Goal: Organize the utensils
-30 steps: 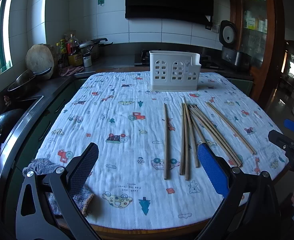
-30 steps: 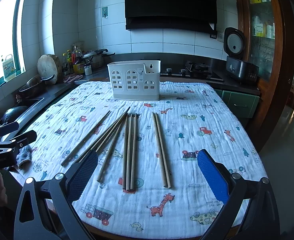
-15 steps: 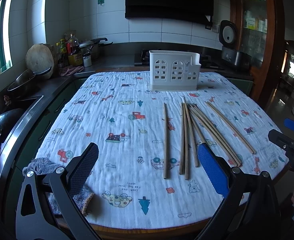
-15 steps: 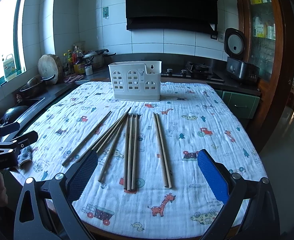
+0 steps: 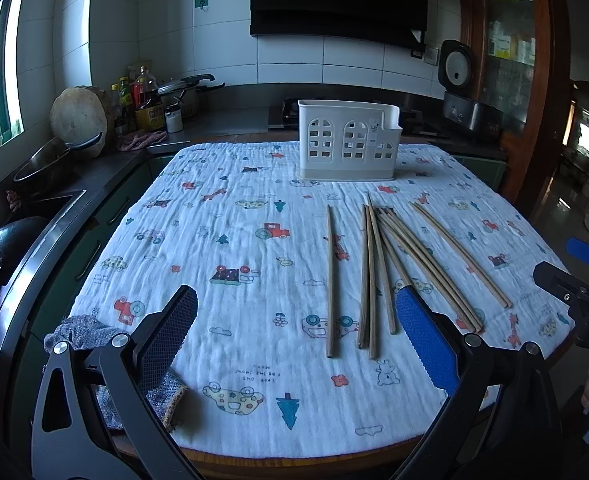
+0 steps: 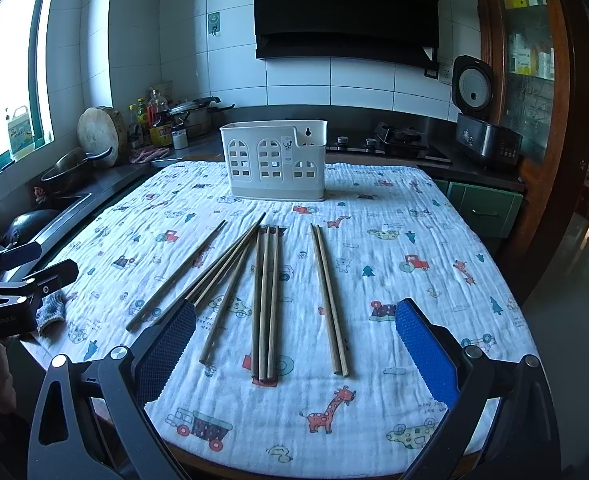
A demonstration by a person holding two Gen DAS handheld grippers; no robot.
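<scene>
Kitchen table with a cartoon-print cloth (image 6: 434, 248); chopsticks (image 6: 265, 300) lie loose ahead of the right gripper (image 6: 294, 344) and left gripper (image 5: 296, 338), both wide open, holding nothing

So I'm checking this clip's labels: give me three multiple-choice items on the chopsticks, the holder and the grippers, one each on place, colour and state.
1. Where do the chopsticks lie?
A. inside the holder
B. on the cloth, in front of the holder
C. in the sink

2. What colour is the holder?
A. white
B. red
C. black

3. How are the left gripper and right gripper?
A. both open, holding nothing
B. both shut on chopsticks
C. one open, one shut

Answers: B, they rest flat on the cloth; A, its plastic walls are white; A, each pair of fingers stands wide apart.
</scene>
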